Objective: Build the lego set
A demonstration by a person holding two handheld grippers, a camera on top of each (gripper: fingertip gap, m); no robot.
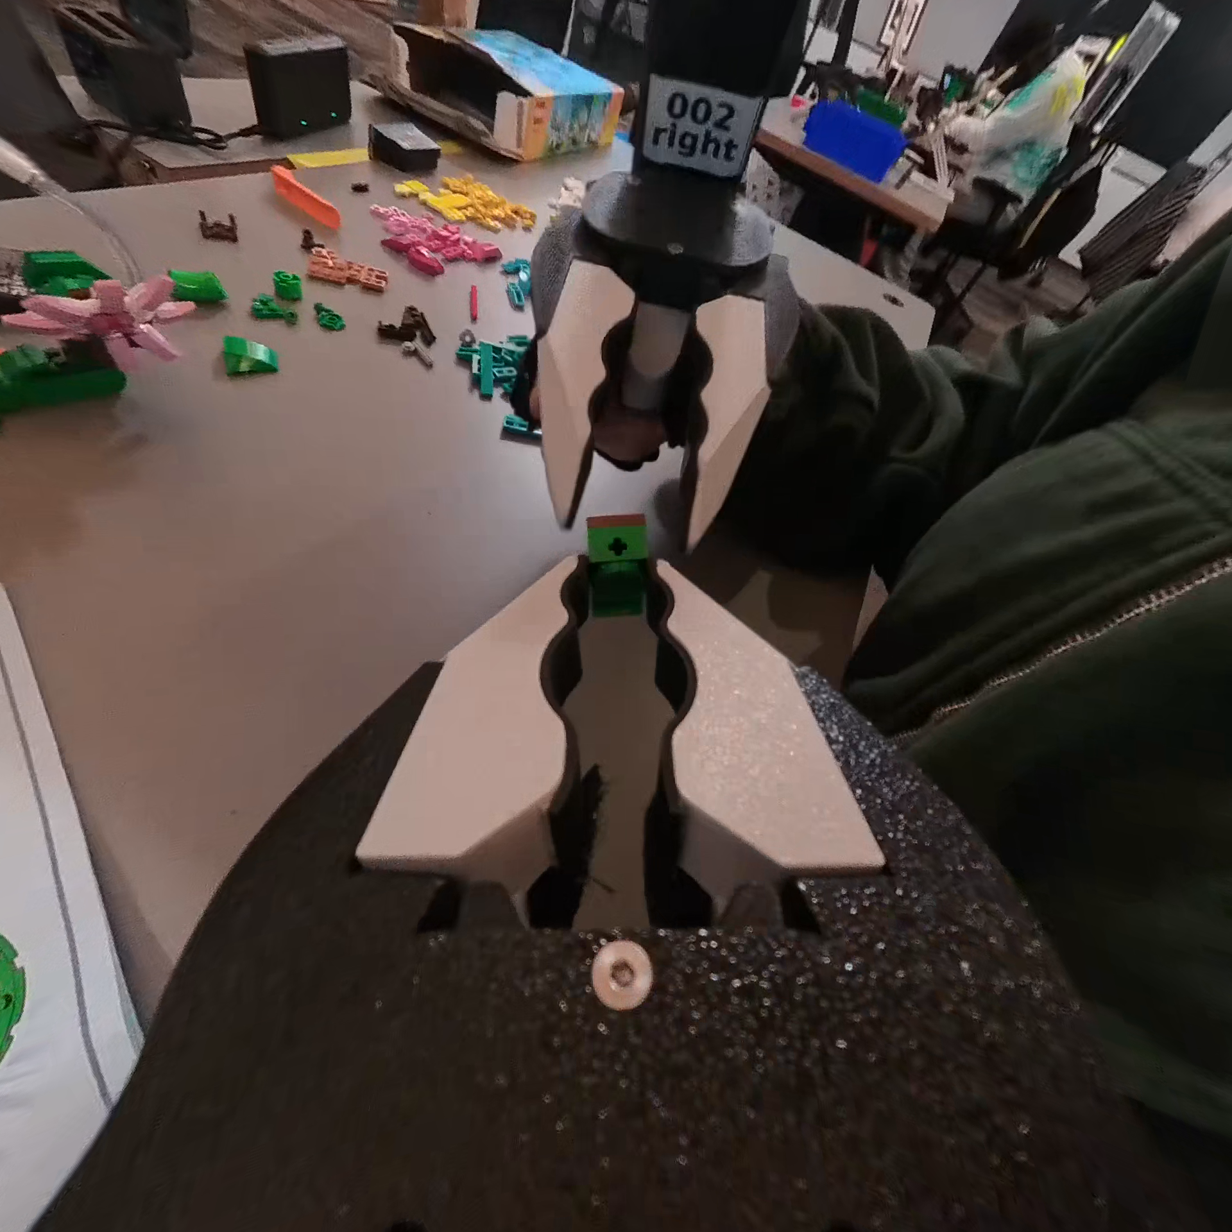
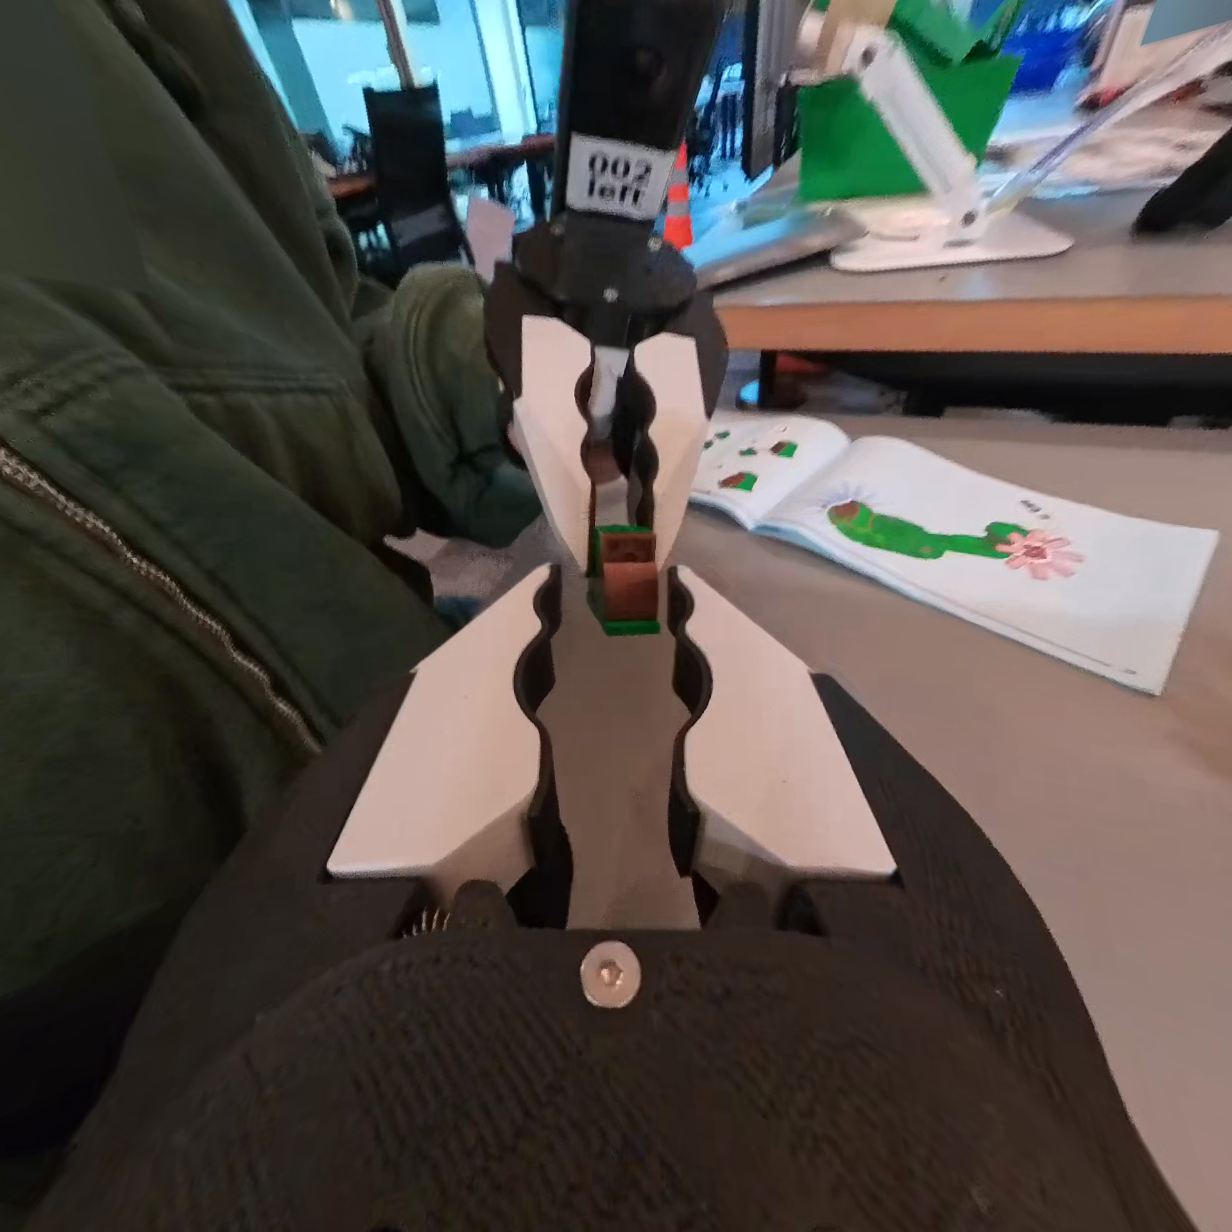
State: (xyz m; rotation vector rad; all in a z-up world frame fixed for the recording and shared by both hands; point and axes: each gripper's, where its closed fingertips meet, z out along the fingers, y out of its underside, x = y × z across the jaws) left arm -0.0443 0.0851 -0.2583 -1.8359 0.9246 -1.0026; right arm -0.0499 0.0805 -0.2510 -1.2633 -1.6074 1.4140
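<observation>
While the left gripper [image 1: 617,567] pinches the green piece [image 1: 617,567] with nearly closed jaws, only the right wrist view shows its brown face. Its long axis points at the right gripper [image 1: 627,533], whose parted jaws hold nothing.

Our grey desk [image 1: 320,507]
We see sorted Lego pieces [image 1: 453,227], a pink flower build [image 1: 120,320] and an open instruction booklet [image 2: 967,547] on it.

From where I stand, a pale grey-beige table [image 1: 280,507] fills the near space, its top smooth and matte. Behind it, a second table [image 2: 1000,313] with a wooden edge carries a white stand [image 2: 933,220]. Further back a black chair [image 2: 407,173] sits before tall windows [image 2: 373,60] letting in cool bluish daylight. On the other side the room is dimmer: more desks, a blue bin [image 1: 853,143] on one of them, and dark chairs [image 1: 1147,220] crowded near the far wall.
</observation>
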